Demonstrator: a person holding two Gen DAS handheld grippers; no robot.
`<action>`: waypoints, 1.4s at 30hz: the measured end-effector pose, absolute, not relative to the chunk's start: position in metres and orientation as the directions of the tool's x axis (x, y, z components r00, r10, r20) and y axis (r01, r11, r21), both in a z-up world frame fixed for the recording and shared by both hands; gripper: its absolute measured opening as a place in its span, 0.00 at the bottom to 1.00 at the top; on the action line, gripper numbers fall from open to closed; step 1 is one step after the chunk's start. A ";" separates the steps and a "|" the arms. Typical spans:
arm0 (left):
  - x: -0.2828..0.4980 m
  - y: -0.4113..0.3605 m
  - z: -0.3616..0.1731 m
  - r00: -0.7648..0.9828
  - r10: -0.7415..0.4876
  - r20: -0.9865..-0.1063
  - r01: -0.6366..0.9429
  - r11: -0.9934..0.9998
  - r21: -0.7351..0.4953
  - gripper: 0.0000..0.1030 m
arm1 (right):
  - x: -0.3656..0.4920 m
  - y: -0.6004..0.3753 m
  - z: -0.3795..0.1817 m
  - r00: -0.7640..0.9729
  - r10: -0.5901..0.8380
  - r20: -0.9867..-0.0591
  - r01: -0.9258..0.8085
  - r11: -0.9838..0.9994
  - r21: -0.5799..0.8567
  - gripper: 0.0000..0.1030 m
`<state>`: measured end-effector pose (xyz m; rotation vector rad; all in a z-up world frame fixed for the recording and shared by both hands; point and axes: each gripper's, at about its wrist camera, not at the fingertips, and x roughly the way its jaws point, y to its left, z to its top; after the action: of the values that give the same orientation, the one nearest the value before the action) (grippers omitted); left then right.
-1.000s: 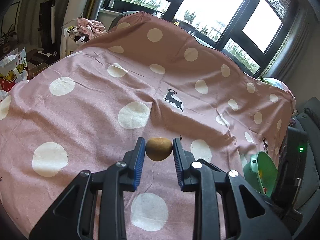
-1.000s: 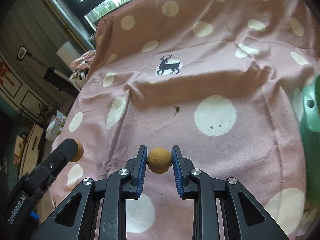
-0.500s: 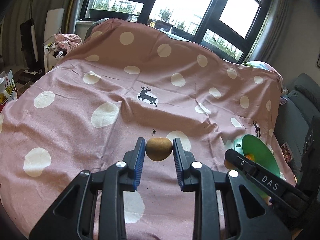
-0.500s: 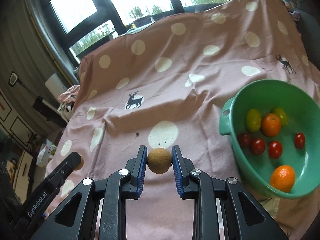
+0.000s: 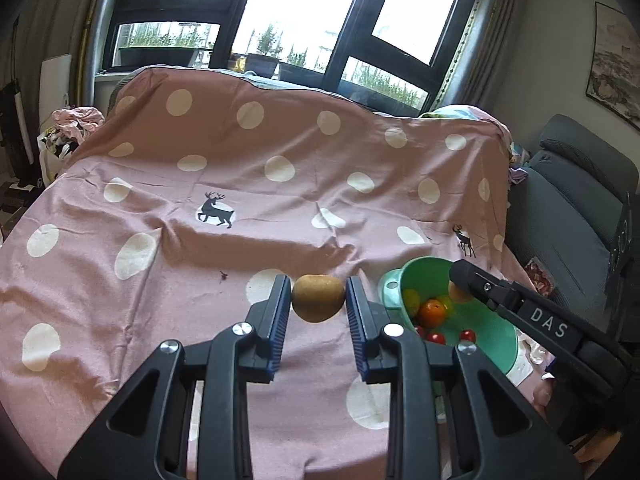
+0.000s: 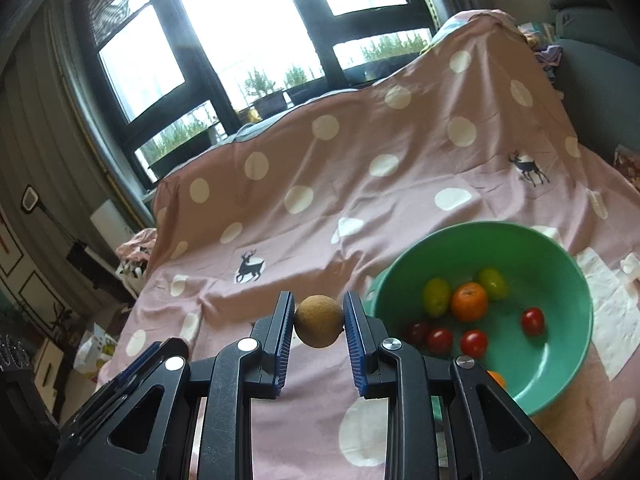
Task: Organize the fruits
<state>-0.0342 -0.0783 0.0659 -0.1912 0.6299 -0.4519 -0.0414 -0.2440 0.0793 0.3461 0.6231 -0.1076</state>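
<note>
My left gripper (image 5: 317, 282) is shut on a brown kiwi (image 5: 318, 304) and holds it above the pink cloth. In the right wrist view my right gripper (image 6: 318, 300) is shut on a round brown fruit (image 6: 320, 328), just left of the green bowl (image 6: 560, 320). Oranges (image 6: 469, 301), red tomatoes (image 6: 474, 343) and yellow-green fruits (image 6: 436, 296) lie in the bowl. In the left wrist view the bowl (image 5: 424, 266) sits lower right. The right gripper's finger (image 5: 500, 296) reaches over the bowl, its fruit (image 5: 458, 294) at the tip.
A pink cloth with white dots and deer prints (image 5: 216, 212) covers the table and rises over something at the back. A grey sofa (image 5: 572, 200) stands to the right, and white paper (image 6: 612, 300) lies beside the bowl. Clutter (image 5: 72, 128) sits at far left under the windows.
Both grippers have risen and swung right with their fruits still held. The green bowl has come into both views, and the right gripper now reaches over it.
</note>
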 end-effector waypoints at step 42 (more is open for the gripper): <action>-0.021 -0.249 0.023 0.439 -0.540 -0.718 0.583 0.779 -0.229 0.27 | -0.067 -0.369 0.046 0.680 -0.103 -0.726 0.508 0.780 0.365 0.27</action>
<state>-0.0211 -0.2491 0.0229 0.0549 0.8709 -0.6979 -0.0667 -0.3686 0.0459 0.5880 0.7516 -0.3659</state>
